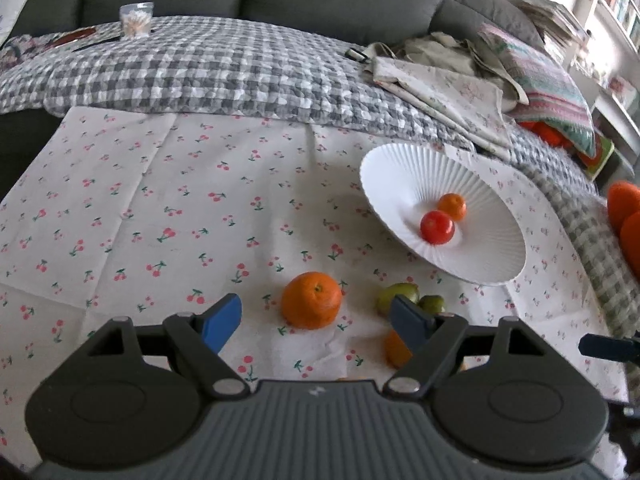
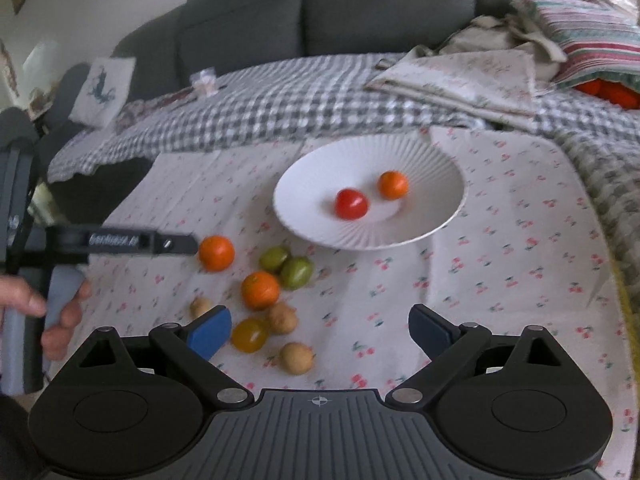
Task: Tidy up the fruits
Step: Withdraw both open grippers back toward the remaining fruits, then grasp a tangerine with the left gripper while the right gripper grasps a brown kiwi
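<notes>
Picking stage: left gripper (image 1: 316, 322), wide and empty, faces the orange (image 1: 311, 300) at twelve o'clock; next, close, carry to plate (image 1: 400, 168). Right gripper (image 2: 320, 334) wide, empty.

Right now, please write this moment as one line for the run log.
plate: red tomato, small orange | cloth: other fruits loose | left gripper: open, empty | right gripper: open, empty

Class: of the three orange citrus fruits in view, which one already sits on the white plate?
The smallest orange fruit, beside the red tomato on the plate; the other two lie on the cherry-print cloth.
</notes>
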